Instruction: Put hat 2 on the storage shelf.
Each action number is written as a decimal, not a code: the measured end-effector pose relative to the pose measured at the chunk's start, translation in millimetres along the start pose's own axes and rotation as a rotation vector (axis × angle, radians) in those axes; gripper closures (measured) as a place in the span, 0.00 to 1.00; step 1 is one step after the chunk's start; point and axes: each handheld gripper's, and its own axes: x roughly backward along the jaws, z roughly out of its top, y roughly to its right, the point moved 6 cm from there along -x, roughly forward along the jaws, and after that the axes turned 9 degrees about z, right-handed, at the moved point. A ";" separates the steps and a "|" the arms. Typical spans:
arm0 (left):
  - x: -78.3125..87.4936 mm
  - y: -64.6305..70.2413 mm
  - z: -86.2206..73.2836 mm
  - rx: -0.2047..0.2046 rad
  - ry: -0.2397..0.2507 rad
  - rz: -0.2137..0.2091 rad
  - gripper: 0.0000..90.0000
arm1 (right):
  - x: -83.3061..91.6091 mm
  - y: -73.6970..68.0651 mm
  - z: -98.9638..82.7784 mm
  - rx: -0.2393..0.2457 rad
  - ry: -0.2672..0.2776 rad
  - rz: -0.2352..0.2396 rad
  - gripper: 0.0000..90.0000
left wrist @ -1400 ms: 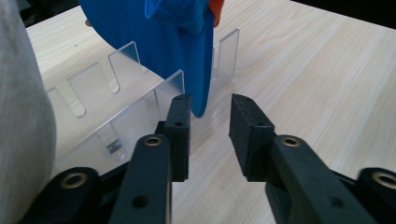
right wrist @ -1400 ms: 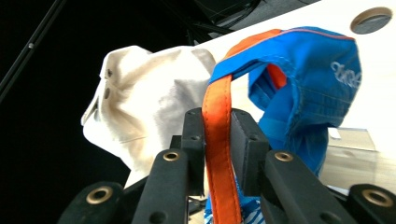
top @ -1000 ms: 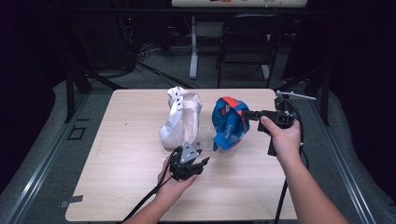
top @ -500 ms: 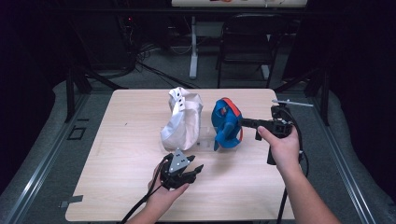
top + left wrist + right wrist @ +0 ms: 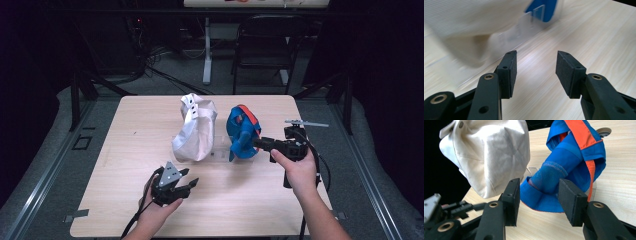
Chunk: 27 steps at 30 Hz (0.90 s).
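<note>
A white cap [image 5: 194, 127] and a blue cap with an orange stripe [image 5: 242, 131] stand side by side on clear stands [image 5: 220, 150] in the middle of the wooden table [image 5: 125, 150]. My right gripper [image 5: 256, 143] points at the blue cap from the right, open, its tips just short of the cap. In the right gripper view the blue cap [image 5: 571, 162] lies just beyond the open right gripper [image 5: 539, 185], with the white cap [image 5: 491, 152] to its left. My left gripper [image 5: 190, 177] is open in front of the white cap. The left gripper [image 5: 535, 62] holds nothing.
A black chair [image 5: 265, 45] and a white post [image 5: 206, 50] stand on the floor behind the table. Black rails run along both sides of the table. Bare wood lies along the table's left side and front edge.
My left gripper has drawn back from the white cap, to the left and toward the person. My right hand has shifted nearer to the person, with its jaws still at the blue cap.
</note>
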 end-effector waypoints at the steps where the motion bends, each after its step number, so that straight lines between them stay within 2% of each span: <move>1: 1.8 -4.6 -2.0 0.004 -0.003 0.009 0.58 | 0.2 -0.2 -2.0 0.004 -0.001 0.004 0.58; 2: 5.8 -13.6 -6.0 0.010 -0.005 0.026 0.58 | -0.3 -0.6 -6.1 0.010 0.004 0.003 0.58; 3: 5.8 -13.6 -6.0 0.010 -0.005 0.026 0.57 | -0.4 -0.9 -8.4 0.017 0.001 0.003 0.58; 6: 11.6 -27.3 -13.1 0.024 -0.017 0.054 0.57 | -1.2 -1.4 -14.5 0.038 0.010 -0.007 0.56; 9: 19.8 -43.6 -22.7 0.044 -0.027 0.073 0.56 | -1.7 -1.5 -20.0 0.064 0.025 -0.014 0.54; 10: 19.8 -43.6 -22.7 0.044 -0.027 0.073 0.56 | -1.7 -1.5 -20.0 0.064 0.025 -0.014 0.54; 11: 23.0 -49.4 -26.7 0.051 -0.034 0.079 0.56 | -1.9 -1.6 -21.9 0.072 0.027 -0.018 0.54; 14: 31.0 -61.4 -35.6 0.053 -0.043 0.088 0.54 | -3.4 0.5 -31.7 0.093 0.014 -0.033 0.53; 15: 31.0 -61.4 -35.6 0.053 -0.043 0.088 0.54 | -3.4 0.5 -31.7 0.093 0.014 -0.033 0.53; 16: 35.8 -66.9 -40.9 0.052 -0.047 0.092 0.54 | -4.2 1.4 -36.8 0.092 0.012 -0.027 0.52; 22: 43.5 -75.8 -55.2 0.057 -0.065 0.096 0.52 | -3.7 7.1 -50.9 0.120 0.016 -0.062 0.48; 26: 43.1 -77.7 -63.5 0.064 -0.063 0.088 0.49 | -7.2 16.5 -69.2 0.125 0.005 -0.081 0.45; 27: 41.9 -77.5 -65.3 0.066 -0.060 0.086 0.49 | -7.2 16.5 -69.2 0.125 0.005 -0.081 0.45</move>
